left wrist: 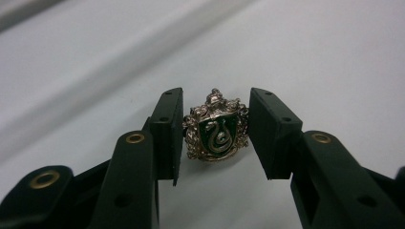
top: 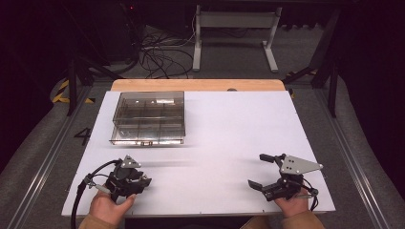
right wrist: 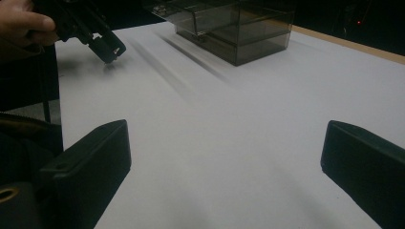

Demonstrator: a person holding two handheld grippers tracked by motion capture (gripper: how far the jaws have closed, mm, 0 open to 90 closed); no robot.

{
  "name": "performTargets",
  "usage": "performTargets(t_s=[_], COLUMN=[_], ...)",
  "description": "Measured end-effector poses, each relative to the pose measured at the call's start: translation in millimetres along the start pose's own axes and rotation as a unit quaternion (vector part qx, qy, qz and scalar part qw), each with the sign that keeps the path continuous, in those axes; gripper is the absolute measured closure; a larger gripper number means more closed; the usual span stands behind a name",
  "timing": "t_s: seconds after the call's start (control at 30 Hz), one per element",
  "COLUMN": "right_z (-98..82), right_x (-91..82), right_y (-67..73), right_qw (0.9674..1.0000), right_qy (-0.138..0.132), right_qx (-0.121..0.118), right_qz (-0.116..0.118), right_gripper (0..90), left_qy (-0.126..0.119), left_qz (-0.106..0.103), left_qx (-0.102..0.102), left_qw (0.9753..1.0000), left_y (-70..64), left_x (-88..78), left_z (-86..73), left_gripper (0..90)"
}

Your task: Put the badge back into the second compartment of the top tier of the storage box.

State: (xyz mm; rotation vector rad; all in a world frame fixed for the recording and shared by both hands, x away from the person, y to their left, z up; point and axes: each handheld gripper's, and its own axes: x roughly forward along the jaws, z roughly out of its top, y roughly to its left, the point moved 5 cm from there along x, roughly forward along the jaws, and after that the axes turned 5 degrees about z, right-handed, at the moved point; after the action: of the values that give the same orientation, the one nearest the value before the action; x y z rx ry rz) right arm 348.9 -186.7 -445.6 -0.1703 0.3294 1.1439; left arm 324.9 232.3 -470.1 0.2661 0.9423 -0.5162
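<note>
A small silver crest badge [left wrist: 217, 132], with a green shield bearing a silver snake, sits between the two black jaws of my left gripper [left wrist: 216, 138]; both pads press on its sides just above the white table. From above, that left gripper [top: 143, 180] is at the near left of the table, held in a hand. It appears again as the left gripper [right wrist: 109, 49] in the right gripper view, tip down close to the surface. My right gripper [top: 257, 170] rests at the near right, jaws wide open with nothing between them, as the right gripper view [right wrist: 224, 157] confirms.
A smoky transparent organiser box [top: 149, 117] with several compartments stands at the far left of the white table [top: 239, 124]; the same box [right wrist: 234, 28] lies ahead in the right gripper view. A wooden edge [top: 198, 85] runs along the back. Cables trail off the near left.
</note>
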Motion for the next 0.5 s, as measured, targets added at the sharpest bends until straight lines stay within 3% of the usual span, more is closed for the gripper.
performTargets(t_s=[0.23,0.5], right_z=[0.1,0.0], right_x=[0.2,0.5], right_y=[0.1,0.2], right_qw=[1.0000,1.0000], right_qy=[0.000,0.000], right_qx=[0.000,0.000], right_qz=[0.000,0.000], right_gripper=[3.6,3.6], left_qy=[-0.035,-0.081], left_qz=[-0.005,-0.014], left_qx=[-0.006,-0.009], left_qw=[0.9994,0.9966], left_y=[3.3,4.6], left_x=[-11.0,-25.1], left_z=[4.0,8.6], left_gripper=[58.0,58.0])
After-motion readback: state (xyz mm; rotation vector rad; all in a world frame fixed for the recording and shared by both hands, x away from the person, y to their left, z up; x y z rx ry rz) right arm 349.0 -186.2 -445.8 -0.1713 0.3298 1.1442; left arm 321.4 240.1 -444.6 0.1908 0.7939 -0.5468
